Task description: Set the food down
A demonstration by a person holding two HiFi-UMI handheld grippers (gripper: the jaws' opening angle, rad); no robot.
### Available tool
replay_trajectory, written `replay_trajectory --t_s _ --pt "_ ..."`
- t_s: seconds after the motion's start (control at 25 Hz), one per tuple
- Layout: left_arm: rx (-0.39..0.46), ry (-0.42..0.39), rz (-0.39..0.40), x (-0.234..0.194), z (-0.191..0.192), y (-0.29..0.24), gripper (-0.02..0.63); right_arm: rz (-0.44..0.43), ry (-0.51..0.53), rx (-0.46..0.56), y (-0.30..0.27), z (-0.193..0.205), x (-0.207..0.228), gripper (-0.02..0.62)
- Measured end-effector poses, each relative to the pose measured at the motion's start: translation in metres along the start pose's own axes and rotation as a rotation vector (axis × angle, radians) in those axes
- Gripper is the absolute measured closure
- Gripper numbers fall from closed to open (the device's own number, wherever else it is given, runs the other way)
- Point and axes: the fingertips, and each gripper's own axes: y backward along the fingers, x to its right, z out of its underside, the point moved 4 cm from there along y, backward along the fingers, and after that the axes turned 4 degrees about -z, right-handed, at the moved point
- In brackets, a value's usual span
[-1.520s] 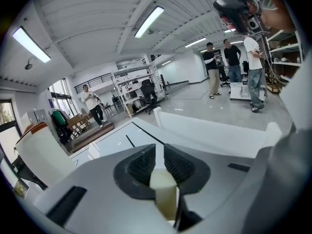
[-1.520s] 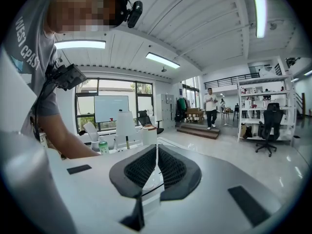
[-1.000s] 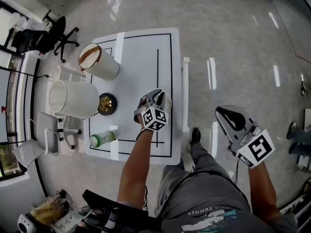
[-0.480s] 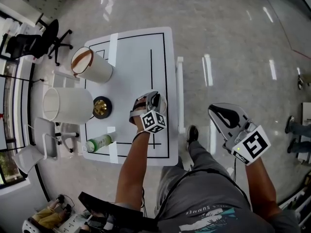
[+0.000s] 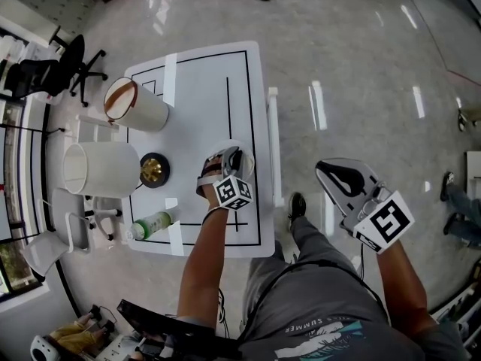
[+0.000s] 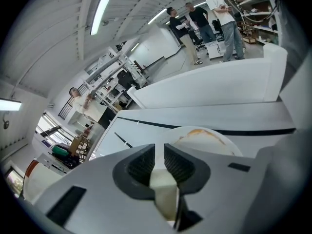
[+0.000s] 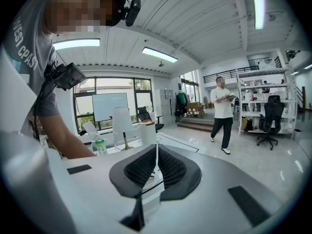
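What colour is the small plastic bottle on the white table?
Green, the small plastic bottle; clearest in head view.

My left gripper (image 6: pixel 159 152) has its dark ribbed jaws pinched on the near rim of a round white plate (image 6: pixel 232 148) carrying pale, orange-edged food (image 6: pixel 197 132). Beyond it is a white table (image 6: pixel 204 115) marked with black lines (image 6: pixel 146 124).

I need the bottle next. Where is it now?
In the head view, the bottle stands at the table's near left corner, just nearer than the brass object.
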Motion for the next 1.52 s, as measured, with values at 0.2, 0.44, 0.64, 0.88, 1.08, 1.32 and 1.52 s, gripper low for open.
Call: replay_trajectory --t_s 0.2,0.44,0.64,0.88,1.08,1.32,1.52 --pt "-0.005 0.036 0.028 0.0 0.003 -0.001 0.545 0.0 -0.005 -0.001 -0.003 0.001 -0.003 0.586" --pt "0.002 0.083 0.057 0.002 0.002 0.0 0.545 0.0 -0.008 -0.004 -0.005 0.003 -0.005 0.586" --pt "0.008 0.116 0.071 0.002 0.0 0.001 0.545 0.003 -0.013 -0.006 -0.006 0.003 -0.006 0.586" --pt "0.018 0.122 0.074 0.003 -0.003 0.004 0.541 0.01 -0.02 -0.006 -0.006 0.004 -0.007 0.586" --pt "0.024 0.134 0.074 0.003 -0.005 0.006 0.528 0.006 -0.018 -0.015 -0.007 0.006 -0.009 0.586" --pt "0.032 0.157 0.082 0.003 -0.007 0.01 0.518 0.007 -0.023 -0.014 -0.009 0.006 -0.01 0.586" --pt "0.035 0.182 0.083 0.002 -0.008 0.015 0.512 0.009 -0.024 -0.014 -0.009 0.006 -0.013 0.586"
